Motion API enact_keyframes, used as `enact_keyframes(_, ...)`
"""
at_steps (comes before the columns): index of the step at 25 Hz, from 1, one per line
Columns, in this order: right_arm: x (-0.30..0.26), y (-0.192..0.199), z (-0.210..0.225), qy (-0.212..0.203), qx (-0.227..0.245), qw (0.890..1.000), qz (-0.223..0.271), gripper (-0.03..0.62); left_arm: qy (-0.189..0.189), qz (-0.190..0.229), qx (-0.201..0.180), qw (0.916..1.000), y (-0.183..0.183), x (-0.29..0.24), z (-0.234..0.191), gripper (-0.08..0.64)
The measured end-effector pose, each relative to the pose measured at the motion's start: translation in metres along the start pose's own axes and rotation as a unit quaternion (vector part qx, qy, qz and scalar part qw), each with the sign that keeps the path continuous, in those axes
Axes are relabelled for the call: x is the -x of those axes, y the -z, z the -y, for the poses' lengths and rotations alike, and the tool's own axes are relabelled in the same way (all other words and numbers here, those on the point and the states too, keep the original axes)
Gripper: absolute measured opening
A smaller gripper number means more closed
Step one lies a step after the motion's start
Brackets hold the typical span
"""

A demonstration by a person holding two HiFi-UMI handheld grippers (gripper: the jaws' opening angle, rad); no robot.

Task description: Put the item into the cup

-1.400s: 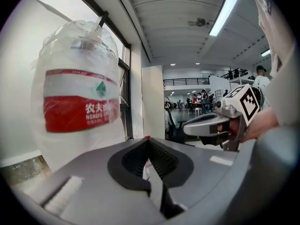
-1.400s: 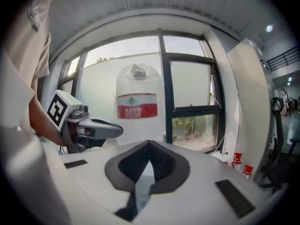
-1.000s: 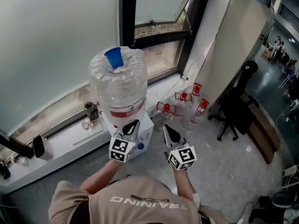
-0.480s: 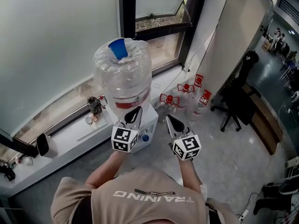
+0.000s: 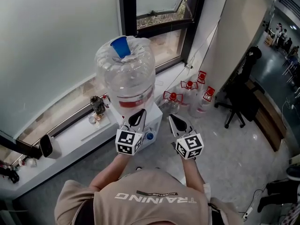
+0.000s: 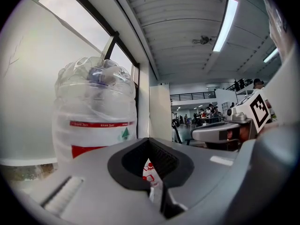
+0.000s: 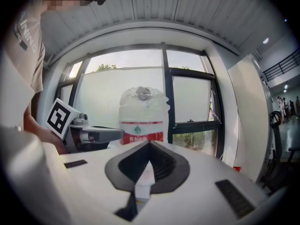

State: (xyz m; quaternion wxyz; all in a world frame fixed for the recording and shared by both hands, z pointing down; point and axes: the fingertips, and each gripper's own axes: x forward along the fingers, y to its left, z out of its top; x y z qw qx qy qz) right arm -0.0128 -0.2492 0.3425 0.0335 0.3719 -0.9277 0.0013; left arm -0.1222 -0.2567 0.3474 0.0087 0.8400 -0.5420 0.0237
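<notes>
- Here, both forearms reach forward from the waist, side by side and close together, the left gripper (image 5: 139, 115) and the right gripper (image 5: 173, 121) pointing toward the white dispenser (image 5: 153, 124) just ahead
- The left gripper view has its jaws meeting at the tips, with only a narrow slit between the dark pads
- The right gripper's jaws also meet at the tips in its own view; a pale sliver shows in the slit, and I cannot tell whether it is something held or the background behind
- The blue cup (image 5: 121, 46) stands upright on top of the large clear water bottle (image 5: 126, 78) that is mounted on the dispenser, well above both grippers
- No item for the cup can be made out in any view
- From the head view the jaws' state is hard to read, as each shows only as a dark wedge beyond its marker cube
- Only the head view shows the cup plainly; in the gripper views it is a bluish or grey blur through the bottle's crumpled top
- The head view alone shows the red-handled jugs (image 5: 187, 95) on the floor beside the dispenser and an office chair (image 5: 239, 104) further right
- Each gripper view catches the other gripper alongside
</notes>
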Motion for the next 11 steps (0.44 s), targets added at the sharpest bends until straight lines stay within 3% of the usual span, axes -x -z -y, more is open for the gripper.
enact_keyframes(11,-0.012,0.002,-0.006,-0.002,0.018,1.0,0.001,0.011,-0.013,0.004,-0.006,0.9999,0.004,0.007,-0.017,0.008)
